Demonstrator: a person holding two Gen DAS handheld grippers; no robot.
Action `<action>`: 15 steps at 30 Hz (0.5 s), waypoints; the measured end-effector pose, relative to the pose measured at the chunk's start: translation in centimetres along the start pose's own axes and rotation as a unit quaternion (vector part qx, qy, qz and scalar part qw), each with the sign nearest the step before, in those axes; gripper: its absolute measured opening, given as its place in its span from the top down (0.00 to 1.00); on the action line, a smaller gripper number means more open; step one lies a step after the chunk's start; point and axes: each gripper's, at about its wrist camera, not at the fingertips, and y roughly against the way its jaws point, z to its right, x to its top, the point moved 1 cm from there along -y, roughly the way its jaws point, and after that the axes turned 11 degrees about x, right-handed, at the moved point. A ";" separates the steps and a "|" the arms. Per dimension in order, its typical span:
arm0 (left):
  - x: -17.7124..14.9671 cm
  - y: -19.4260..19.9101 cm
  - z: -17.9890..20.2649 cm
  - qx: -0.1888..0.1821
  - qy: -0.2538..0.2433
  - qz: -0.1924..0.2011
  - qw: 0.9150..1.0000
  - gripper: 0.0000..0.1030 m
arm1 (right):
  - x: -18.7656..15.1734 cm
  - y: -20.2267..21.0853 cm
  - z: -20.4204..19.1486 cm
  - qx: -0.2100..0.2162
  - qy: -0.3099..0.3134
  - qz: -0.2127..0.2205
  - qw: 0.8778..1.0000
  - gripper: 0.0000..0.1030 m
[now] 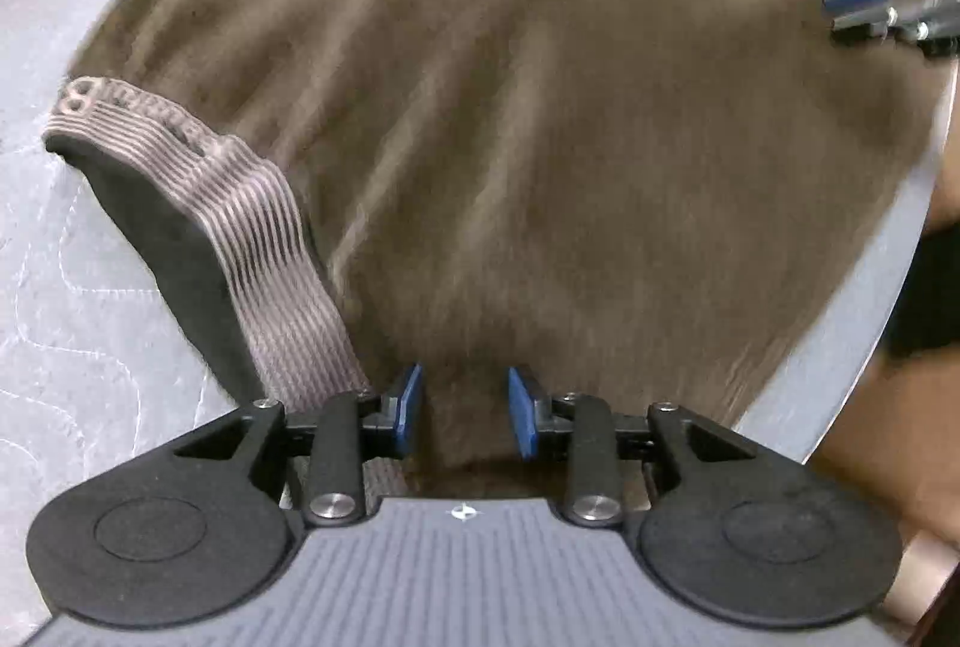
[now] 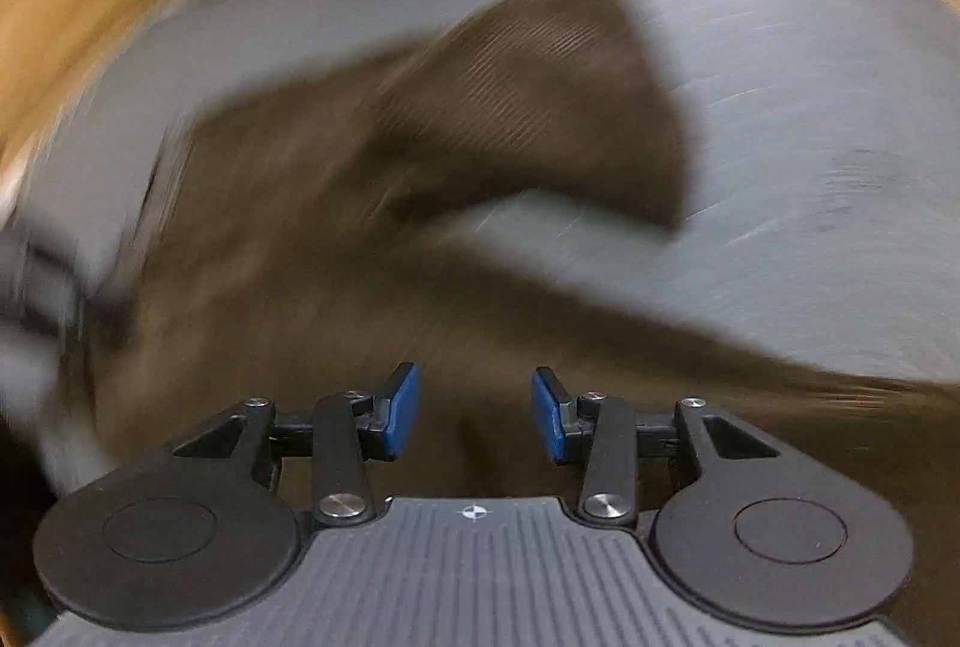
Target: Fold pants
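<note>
Pants [image 1: 510, 167] between parted pads of both tools [image 1: 465, 410] [image 2: 474, 410]; striped waistband [image 1: 258, 227] only in left view.

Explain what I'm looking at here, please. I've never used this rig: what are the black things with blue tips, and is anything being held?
Each picture comes from a camera mounted on a hand-held gripper, looking forward along its two blue-padded fingers. In the left wrist view, the left gripper is open over brown pants spread on a grey surface; their striped waistband curls up at left. The other gripper shows far right. In the blurred right wrist view, the right gripper is also open above the pants. Neither seems to be gripping anything.
</note>
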 end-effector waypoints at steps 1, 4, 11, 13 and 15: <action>-0.2 0.4 0.4 0.007 -0.020 0.009 1.000 0.65 | -0.9 -1.3 -0.5 0.002 0.023 -0.041 0.999 0.58; -0.4 1.3 0.0 0.001 0.003 0.004 1.000 0.65 | -3.8 -2.9 -1.3 -0.003 0.077 -0.097 0.992 0.58; -1.3 1.1 1.4 -0.011 -0.054 -0.004 0.998 0.64 | -5.5 -1.5 -1.5 -0.009 0.067 -0.086 0.994 0.58; -0.6 1.9 1.0 -0.005 -0.029 0.006 1.000 0.64 | -5.5 -1.2 -2.1 -0.020 0.088 -0.088 0.992 0.58; 0.6 3.7 0.3 0.006 0.007 0.049 0.999 0.62 | -4.7 0.1 -1.8 -0.016 0.064 -0.056 0.996 0.58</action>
